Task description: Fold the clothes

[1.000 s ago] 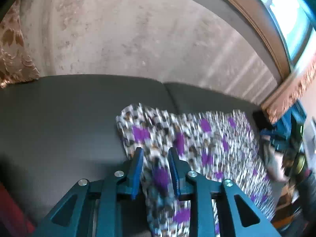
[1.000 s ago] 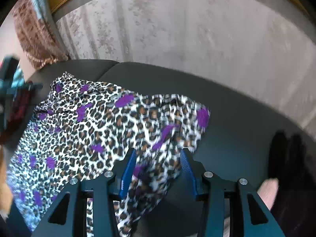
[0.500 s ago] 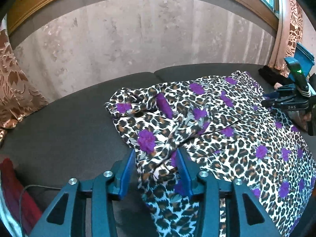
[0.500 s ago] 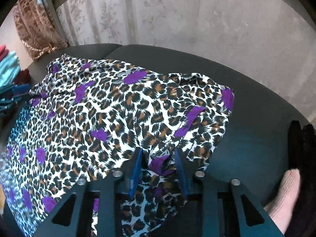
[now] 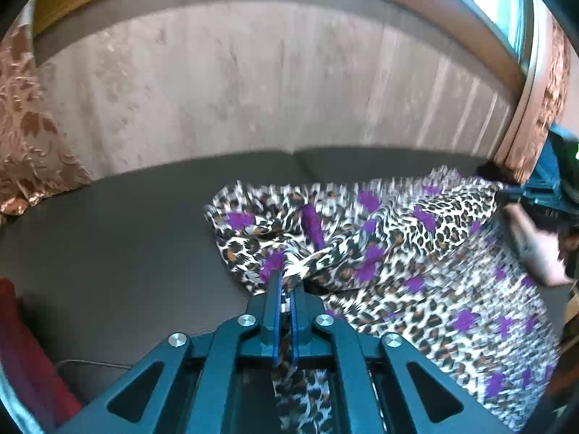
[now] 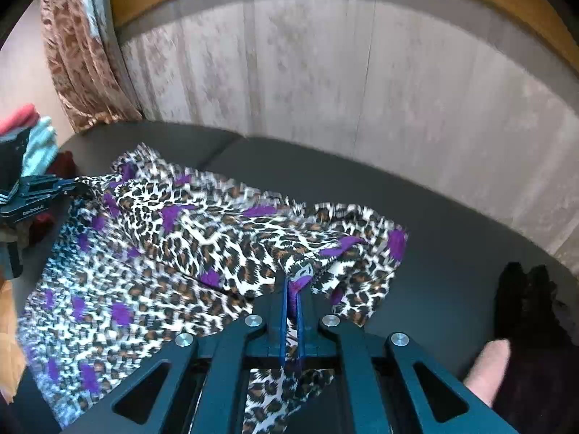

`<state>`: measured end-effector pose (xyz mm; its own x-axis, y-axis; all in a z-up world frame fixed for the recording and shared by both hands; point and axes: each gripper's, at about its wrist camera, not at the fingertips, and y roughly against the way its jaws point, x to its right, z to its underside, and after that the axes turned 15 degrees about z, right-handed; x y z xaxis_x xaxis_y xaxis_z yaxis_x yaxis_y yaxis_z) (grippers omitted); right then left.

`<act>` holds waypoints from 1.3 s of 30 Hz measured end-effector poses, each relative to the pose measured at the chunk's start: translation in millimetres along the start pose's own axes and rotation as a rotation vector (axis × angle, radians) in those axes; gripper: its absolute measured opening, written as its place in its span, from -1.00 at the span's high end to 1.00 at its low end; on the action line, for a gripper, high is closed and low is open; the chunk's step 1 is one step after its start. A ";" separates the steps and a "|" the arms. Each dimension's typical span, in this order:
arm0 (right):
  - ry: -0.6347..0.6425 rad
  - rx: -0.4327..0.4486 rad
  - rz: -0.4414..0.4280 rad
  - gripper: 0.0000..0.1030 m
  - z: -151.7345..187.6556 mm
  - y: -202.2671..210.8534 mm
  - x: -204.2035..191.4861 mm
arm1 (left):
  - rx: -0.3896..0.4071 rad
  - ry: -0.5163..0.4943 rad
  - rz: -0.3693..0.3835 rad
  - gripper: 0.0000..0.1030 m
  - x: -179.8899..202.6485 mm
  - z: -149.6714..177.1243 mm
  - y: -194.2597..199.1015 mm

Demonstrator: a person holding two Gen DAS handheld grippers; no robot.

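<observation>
A leopard-print garment with purple flowers [image 5: 416,253] lies spread on a dark grey sofa seat [image 5: 108,246]. My left gripper [image 5: 286,282] is shut on a bunched corner of it at its left end, and cloth hangs down between the fingers. In the right wrist view the same leopard-print garment [image 6: 163,253] stretches off to the left. My right gripper [image 6: 292,282] is shut on a gathered fold near its right end. Each gripper shows in the other's view: the right gripper [image 5: 542,195] at the far right, the left gripper [image 6: 39,195] at the far left, both pinching the cloth's edge.
The sofa's pale patterned backrest [image 5: 253,90] rises behind the seat. A gold-brown cushion [image 5: 25,137] leans at the left and a red cloth [image 5: 21,343] lies lower left. A black garment [image 6: 532,307] sits at the right, and stacked folded clothes [image 6: 32,133] at the far left.
Both grippers' jaws stood apart around the cloth and have closed on it. The right gripper has risen, and the fabric is now bunched and lifted at both pinched ends.
</observation>
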<state>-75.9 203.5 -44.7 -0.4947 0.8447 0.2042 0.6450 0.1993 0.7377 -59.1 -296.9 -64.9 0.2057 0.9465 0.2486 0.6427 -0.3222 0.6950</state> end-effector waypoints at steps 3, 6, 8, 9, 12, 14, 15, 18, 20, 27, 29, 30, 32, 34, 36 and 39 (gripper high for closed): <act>-0.003 -0.037 -0.003 0.92 8.5 -6.2 5.6 | -0.060 -0.037 -0.038 0.95 6.9 10.7 -3.8; 0.009 -0.143 0.011 0.92 28.7 -35.6 5.3 | -0.143 -0.003 -0.100 0.84 -1.0 23.7 -29.0; 0.017 -0.205 0.016 0.87 42.3 -53.3 5.8 | -0.106 0.028 -0.071 0.76 0.2 24.8 -21.3; 0.011 -0.196 0.009 0.87 43.5 -56.2 7.8 | -0.085 0.042 -0.054 0.68 1.2 25.1 -16.8; 0.008 -0.163 0.030 0.36 35.7 -42.6 17.4 | -0.022 0.030 -0.034 0.61 12.0 25.8 2.1; 0.024 -0.083 0.062 0.06 21.7 -22.6 19.2 | 0.019 0.007 -0.011 0.54 21.0 26.5 12.8; 0.031 -0.048 0.065 0.05 17.5 -12.6 15.3 | 0.043 -0.002 0.004 0.50 25.4 27.0 16.9; 0.044 0.062 -0.081 0.00 -13.9 3.8 -11.7 | 0.083 -0.005 -0.012 0.49 23.0 22.8 9.4; 0.113 0.111 -0.195 0.00 -38.4 0.8 -48.5 | 0.091 0.029 -0.043 0.48 18.3 28.7 4.4; 0.449 0.141 -0.362 0.03 -94.6 -36.3 -189.8 | 0.099 0.106 -0.104 0.45 10.0 45.3 -3.7; 0.529 0.123 -0.344 0.05 -104.6 -50.5 -217.3 | 0.094 0.110 -0.079 0.45 7.5 44.2 -6.6; 0.569 0.087 -0.345 0.12 -108.1 -60.5 -228.1 | 0.074 0.116 -0.061 0.45 5.7 44.2 -10.0; 0.613 0.030 -0.320 0.93 -110.9 -73.5 -234.9 | 0.037 0.134 -0.049 0.58 1.7 45.8 -18.7; 0.578 0.021 -0.330 0.94 -117.4 -76.9 -229.1 | 0.048 0.144 -0.036 0.75 -0.6 47.4 -17.1; 0.510 0.038 -0.297 0.94 -128.8 -84.9 -217.8 | 0.059 0.177 -0.027 0.83 -6.3 49.4 -15.4; 0.405 0.024 -0.266 0.94 -143.3 -106.4 -205.3 | 0.064 0.215 -0.018 0.86 -10.7 53.7 -12.2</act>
<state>-126.4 -62.3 -72.9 -0.8284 0.5023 0.2478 0.4758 0.3976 0.7846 -29.5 -302.2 -112.2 0.0360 0.9247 0.3791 0.6920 -0.2967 0.6581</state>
